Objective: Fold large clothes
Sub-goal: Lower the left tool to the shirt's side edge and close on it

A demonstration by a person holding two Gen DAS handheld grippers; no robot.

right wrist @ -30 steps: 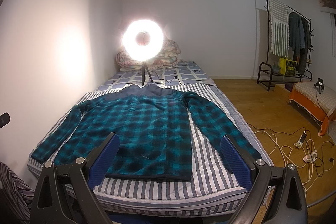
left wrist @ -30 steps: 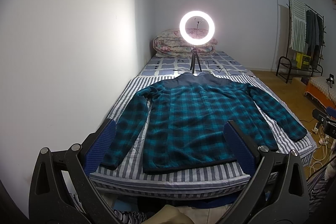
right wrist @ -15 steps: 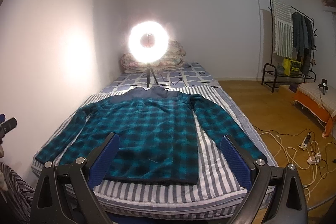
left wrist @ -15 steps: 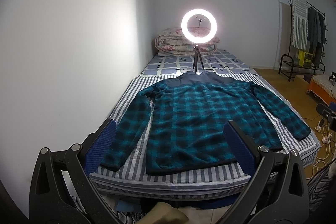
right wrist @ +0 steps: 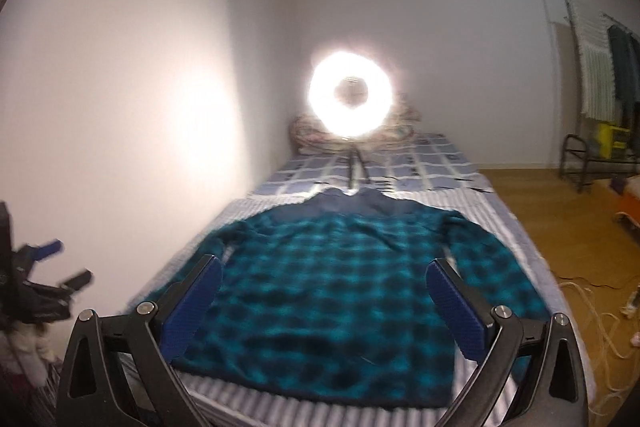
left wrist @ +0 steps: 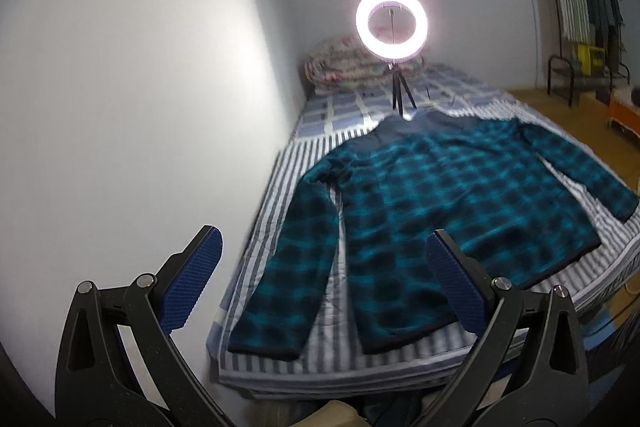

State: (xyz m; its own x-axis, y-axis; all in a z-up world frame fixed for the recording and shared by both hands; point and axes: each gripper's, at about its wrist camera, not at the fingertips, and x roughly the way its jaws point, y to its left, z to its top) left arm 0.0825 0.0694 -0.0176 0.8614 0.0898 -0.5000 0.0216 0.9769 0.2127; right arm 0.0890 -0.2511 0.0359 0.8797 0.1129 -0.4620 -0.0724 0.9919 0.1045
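A teal and black plaid fleece jacket (left wrist: 448, 195) lies flat and spread out on the striped bed (left wrist: 280, 363), collar toward the far end, both sleeves out to the sides. It also fills the middle of the right wrist view as the jacket (right wrist: 332, 291). My left gripper (left wrist: 320, 243) is open, held above the near left corner of the bed over the left sleeve. My right gripper (right wrist: 324, 267) is open above the jacket's lower hem. Neither touches the cloth. The left gripper shows blurred at the edge of the right wrist view (right wrist: 44, 275).
A lit ring light on a tripod (left wrist: 392, 23) stands on the bed past the collar, with folded quilts (left wrist: 340, 63) behind it. A white wall runs along the bed's left side. A clothes rack (left wrist: 580, 7) and wooden floor with cables (right wrist: 600, 311) lie to the right.
Both grippers have moved forward and left toward the bed, and the jacket looms larger. The left view has swung toward the left sleeve. Both stay open; the jacket has not moved.
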